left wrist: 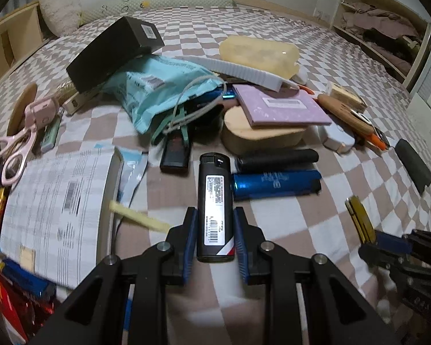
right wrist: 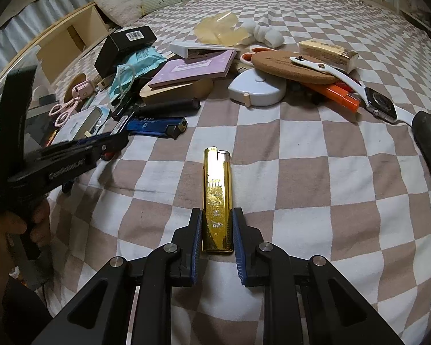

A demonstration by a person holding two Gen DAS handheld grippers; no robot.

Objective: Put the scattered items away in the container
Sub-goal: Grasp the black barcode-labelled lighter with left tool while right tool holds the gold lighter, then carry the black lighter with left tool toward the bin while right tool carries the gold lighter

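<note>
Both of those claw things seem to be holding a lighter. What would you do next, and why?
Probably carry them to the container. The left gripper is shut on the black lighter, the right gripper on the gold lighter, so nothing remains to grasp. A clear bin, likely the container, shows at the left edge of the right wrist view.

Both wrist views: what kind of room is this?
Most likely a bedroom: the items lie on a bed under a checkered sheet, with a long bolster pillow at its head and an open wardrobe shelf of clothes beside it.

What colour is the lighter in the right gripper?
Shiny gold lighter, clamped in the right gripper; clearest in the right wrist view.
</note>
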